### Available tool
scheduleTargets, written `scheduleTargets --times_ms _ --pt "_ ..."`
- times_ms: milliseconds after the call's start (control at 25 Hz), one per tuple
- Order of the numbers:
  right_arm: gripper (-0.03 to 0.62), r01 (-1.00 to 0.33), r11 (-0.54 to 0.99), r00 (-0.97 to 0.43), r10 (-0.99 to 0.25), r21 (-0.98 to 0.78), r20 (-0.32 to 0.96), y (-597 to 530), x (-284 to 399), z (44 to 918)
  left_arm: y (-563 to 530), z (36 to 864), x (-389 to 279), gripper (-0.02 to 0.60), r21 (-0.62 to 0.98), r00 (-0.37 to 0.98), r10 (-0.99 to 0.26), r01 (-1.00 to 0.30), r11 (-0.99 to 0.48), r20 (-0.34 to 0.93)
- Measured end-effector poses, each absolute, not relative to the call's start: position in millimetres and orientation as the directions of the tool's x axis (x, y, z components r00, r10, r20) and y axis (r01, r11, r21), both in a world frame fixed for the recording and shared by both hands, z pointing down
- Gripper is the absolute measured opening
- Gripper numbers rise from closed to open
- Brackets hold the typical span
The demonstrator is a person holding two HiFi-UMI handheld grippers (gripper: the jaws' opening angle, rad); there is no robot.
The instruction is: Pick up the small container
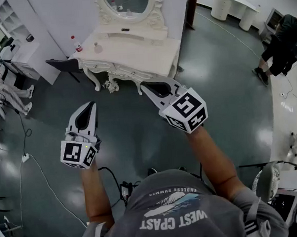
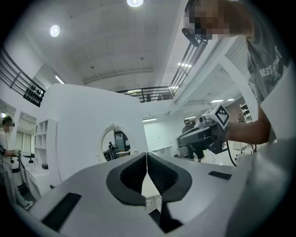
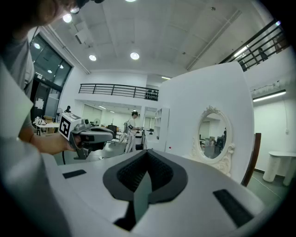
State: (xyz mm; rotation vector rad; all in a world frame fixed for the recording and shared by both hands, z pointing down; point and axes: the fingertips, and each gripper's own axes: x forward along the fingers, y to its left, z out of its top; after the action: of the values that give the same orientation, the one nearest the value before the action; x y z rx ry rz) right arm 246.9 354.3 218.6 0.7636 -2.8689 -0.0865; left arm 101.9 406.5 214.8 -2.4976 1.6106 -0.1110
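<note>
A white dressing table [image 1: 148, 51] with an oval mirror [image 1: 126, 0] stands ahead of me across the grey floor. On its top I see a small pale container [image 1: 97, 47], a red-capped bottle [image 1: 74, 43] and a small dark item [image 1: 125, 29]. Both grippers hang in the air well short of the table. My left gripper [image 1: 89, 105] [image 2: 146, 156] is shut with nothing between its jaws. My right gripper [image 1: 145, 85] [image 3: 148, 155] is shut and empty too, its tips nearer the table's front edge. The mirror [image 2: 115, 143] [image 3: 212, 139] shows in both gripper views.
A dark chair [image 1: 65, 64] stands at the table's left end. Cables [image 1: 40, 175] trail over the floor at the left. A person [image 1: 280, 38] stands at the far right, others [image 1: 2, 86] at the far left. A white desk [image 1: 234, 4] is at the back right.
</note>
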Motion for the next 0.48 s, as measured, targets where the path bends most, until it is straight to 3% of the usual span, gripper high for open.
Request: scheduleTargets --times_ms 480 --pt "0.025 -0.494 0.864 -0.846 -0.503 0.096 0.173 342.6 211.1 226.8 393.1 222.9 65.7 0.02 -0.164 0.425 -0.905 -0.894 -0.416 -0.022"
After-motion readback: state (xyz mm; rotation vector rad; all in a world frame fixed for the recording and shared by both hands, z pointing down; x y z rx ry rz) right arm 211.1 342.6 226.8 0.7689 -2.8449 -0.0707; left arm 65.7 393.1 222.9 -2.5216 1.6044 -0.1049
